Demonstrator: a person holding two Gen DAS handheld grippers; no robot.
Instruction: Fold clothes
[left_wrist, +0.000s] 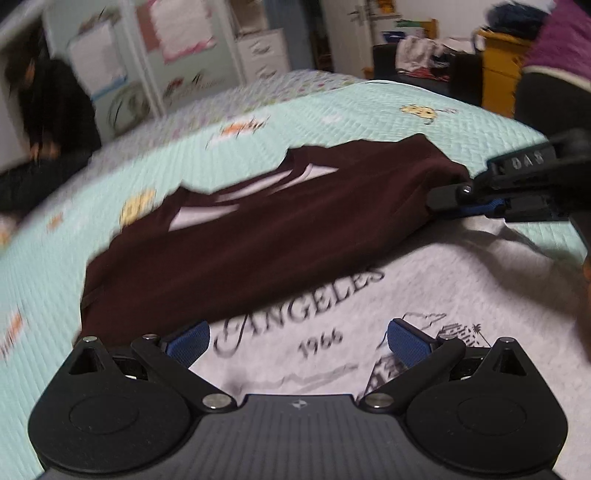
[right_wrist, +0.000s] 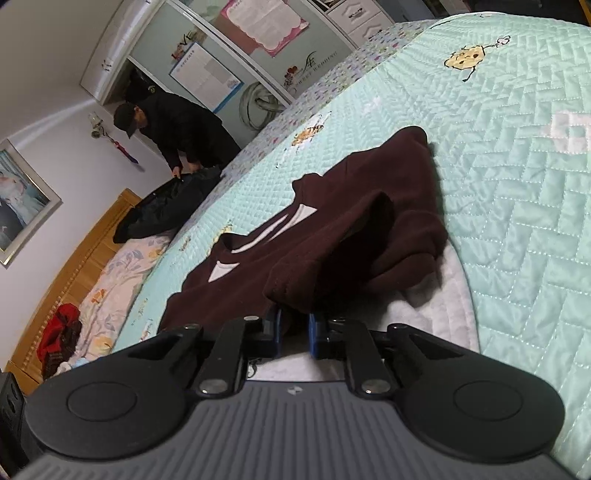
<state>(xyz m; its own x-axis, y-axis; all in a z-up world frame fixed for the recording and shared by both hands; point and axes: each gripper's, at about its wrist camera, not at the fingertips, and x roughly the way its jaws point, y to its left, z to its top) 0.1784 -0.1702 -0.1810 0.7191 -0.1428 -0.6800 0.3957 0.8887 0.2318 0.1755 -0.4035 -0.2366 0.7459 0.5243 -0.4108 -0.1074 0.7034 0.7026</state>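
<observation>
The room is a bedroom, and the bed (right_wrist: 517, 192) carries a pale green quilted cover with small cartoon prints; at the far side another person in dark clothes (right_wrist: 184, 129) bends over a black garment. On the cover lies a maroon sweatshirt (left_wrist: 258, 236), spread flat with its long axis running from the left gripper's side across to the right gripper's side, and its near edge rests on a white printed shirt (left_wrist: 369, 325).

The right gripper (right_wrist: 293, 332) is the nearer one to the maroon cloth. Its jaws stand almost together, and a raised fold of the maroon sweatshirt (right_wrist: 332, 258) comes down right into the narrow gap between them, so I judge they are gripping this corner. In the left wrist view the same gripper (left_wrist: 461, 201) sits at the right end of the garment, touching it.

The left gripper (left_wrist: 295, 341) has its jaws wide open and holds nothing. Below and ahead of them is the white shirt; the maroon edge lies just beyond and toward the left jaw. This left corner probably must be taken next, so both ends can lift together.
</observation>
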